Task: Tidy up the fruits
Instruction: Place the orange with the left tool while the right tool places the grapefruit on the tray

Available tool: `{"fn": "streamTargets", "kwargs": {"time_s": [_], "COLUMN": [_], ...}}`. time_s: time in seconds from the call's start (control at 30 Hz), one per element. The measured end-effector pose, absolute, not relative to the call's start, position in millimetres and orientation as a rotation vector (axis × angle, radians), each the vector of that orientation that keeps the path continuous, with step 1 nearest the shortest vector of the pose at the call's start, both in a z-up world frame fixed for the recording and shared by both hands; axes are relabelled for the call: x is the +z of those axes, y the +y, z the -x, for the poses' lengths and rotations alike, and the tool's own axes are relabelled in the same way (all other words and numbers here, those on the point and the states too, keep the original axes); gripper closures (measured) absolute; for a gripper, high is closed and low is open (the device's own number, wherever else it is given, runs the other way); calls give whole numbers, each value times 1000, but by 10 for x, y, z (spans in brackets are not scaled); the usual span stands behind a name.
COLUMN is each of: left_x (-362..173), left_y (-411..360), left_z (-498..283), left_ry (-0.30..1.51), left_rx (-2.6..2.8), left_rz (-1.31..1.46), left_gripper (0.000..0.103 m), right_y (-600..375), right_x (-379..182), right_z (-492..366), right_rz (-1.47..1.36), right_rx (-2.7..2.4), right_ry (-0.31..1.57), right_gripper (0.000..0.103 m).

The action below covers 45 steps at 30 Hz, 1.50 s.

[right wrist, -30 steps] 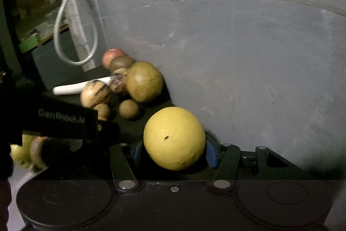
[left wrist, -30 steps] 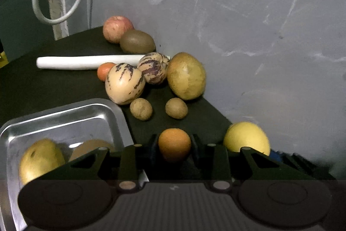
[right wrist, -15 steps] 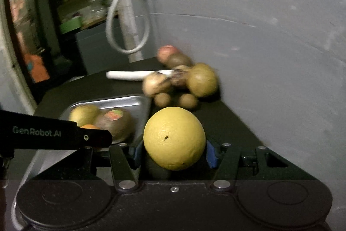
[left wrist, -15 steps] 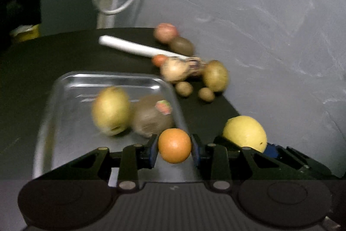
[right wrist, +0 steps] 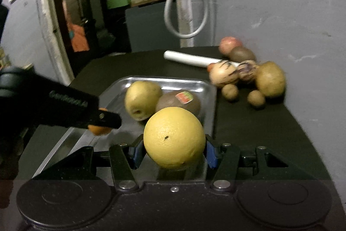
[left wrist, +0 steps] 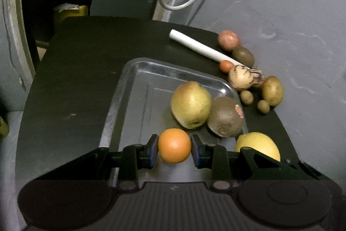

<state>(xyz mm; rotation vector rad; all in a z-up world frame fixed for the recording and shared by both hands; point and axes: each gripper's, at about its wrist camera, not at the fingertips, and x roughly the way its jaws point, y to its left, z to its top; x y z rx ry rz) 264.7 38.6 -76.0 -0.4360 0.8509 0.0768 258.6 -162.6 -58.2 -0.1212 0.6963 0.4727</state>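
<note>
My left gripper (left wrist: 174,149) is shut on a small orange (left wrist: 174,145) and holds it over the near end of a metal tray (left wrist: 127,88). My right gripper (right wrist: 173,154) is shut on a large yellow citrus (right wrist: 174,138), held over the tray's near right corner (right wrist: 209,88). The tray holds a green-yellow pear (left wrist: 190,104) and a brown kiwi with a sticker (left wrist: 226,117). In the right wrist view the left gripper (right wrist: 64,107) comes in from the left with the orange (right wrist: 98,129). The yellow citrus also shows in the left wrist view (left wrist: 258,145).
Loose fruit lies against the grey wall at the table's right: a red apple (left wrist: 228,40), a kiwi (left wrist: 243,56), a small orange fruit (left wrist: 226,66), two striped melons (left wrist: 240,79), a yellow-green fruit (left wrist: 272,90) and two small brown fruits (left wrist: 246,97). A white tube (left wrist: 201,49) lies behind.
Both grippers have lifted and pulled back from the fruit pile to over the tray, each keeping its fruit. The tray and its two fruits are now fully in view.
</note>
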Motion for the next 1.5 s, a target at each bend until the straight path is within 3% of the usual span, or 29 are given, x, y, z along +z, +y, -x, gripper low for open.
{"fn": "streamTargets", "kwargs": {"time_s": [0.63,0.67,0.73,1.03,1.1,1.17,1.5], "left_x": [-930,-927,-916,-699,-638,-596,-582], "left_y": [396,399,426,607,655,683,830], "left_z": [-2736,-2735,-2719,-2400,-2251,-2103,-1305], "left_ry": [893,896,897,868,858,856,855], "left_rx": [60,58,27,2,-9,-20,-21], "left_rz": [421,423,452,454,438,414,382], "left_gripper": [66,64,43,14,9,5,1], "right_y": [-1462,-1463,-1465,-1511,-1525,-1543,-1680], "right_x": [-704,-704,-696,-463,-386,-318,-126], "right_z": [-2592,-2582,-2550,-2301,-2232,-2144,-1560], "right_rz": [190,195,199,202,187,183,196], "right_rx": [506,506,505,469,457,434,396], "right_ry": [731,731,715,657,650,638,650], "right_gripper": [45,45,41,14,4,1,1]}}
